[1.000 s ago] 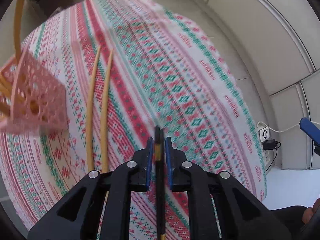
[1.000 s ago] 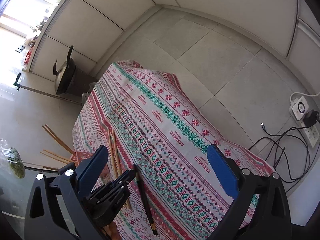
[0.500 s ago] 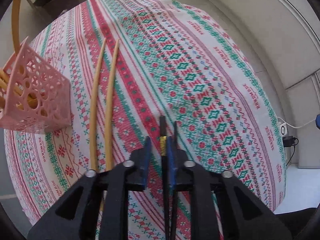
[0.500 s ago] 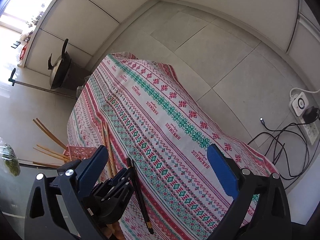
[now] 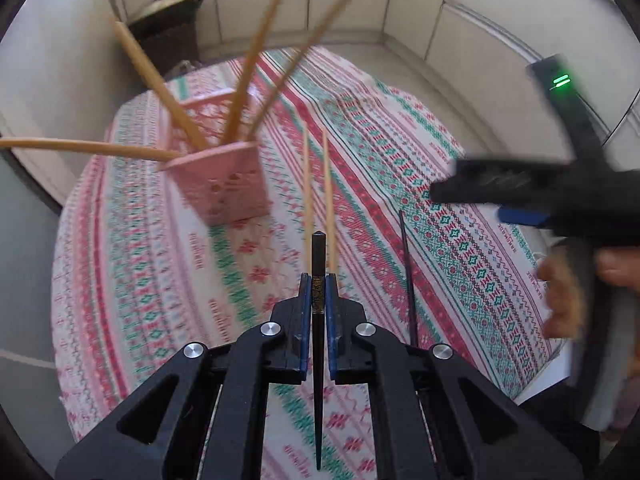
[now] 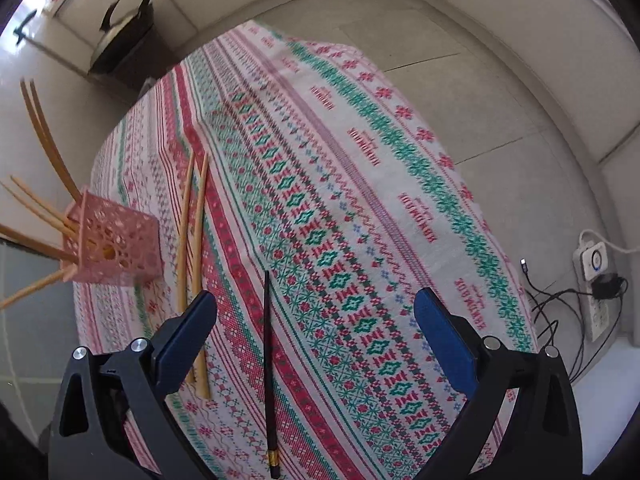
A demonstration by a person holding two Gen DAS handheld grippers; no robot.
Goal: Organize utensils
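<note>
Clamped between the pads of the left tool [image 5: 317, 290] is one black chopstick [image 5: 317, 320], gripped close to its blunt gold-banded end, with the long tapered part running back under the tool body toward six o'clock in the left wrist view. It appears to be lifted off the desk [image 5: 440, 184], which is covered by a patterned cloth.

Its mate, the second black chopstick [image 6: 267, 360], lies flat on the cloth between the wide-spread pads of the right tool [image 6: 316, 332], touched by neither; that tool is released and empty. In the right wrist view its thin tip points to twelve o'clock and its banded butt sits at six o'clock.

Two pale wooden chopsticks [image 6: 192, 264] lie side by side on the cloth at about ten o'clock from the loose black one. Beyond them, at nine o'clock, stands the pink perforated basket [image 6: 114, 244], already holding several wooden sticks that lean outward.

A chopstick of this kind is judged to be light, stiff and slim, with a lacquered finish that is likely slippery. Because it is held near one end, it may be expected to pivot in the pads if swung quickly. The loose black one would best be taken across its thicker half, near the band, where more surface is offered. The basket is judged light enough to be tipped by a careless knock.
</note>
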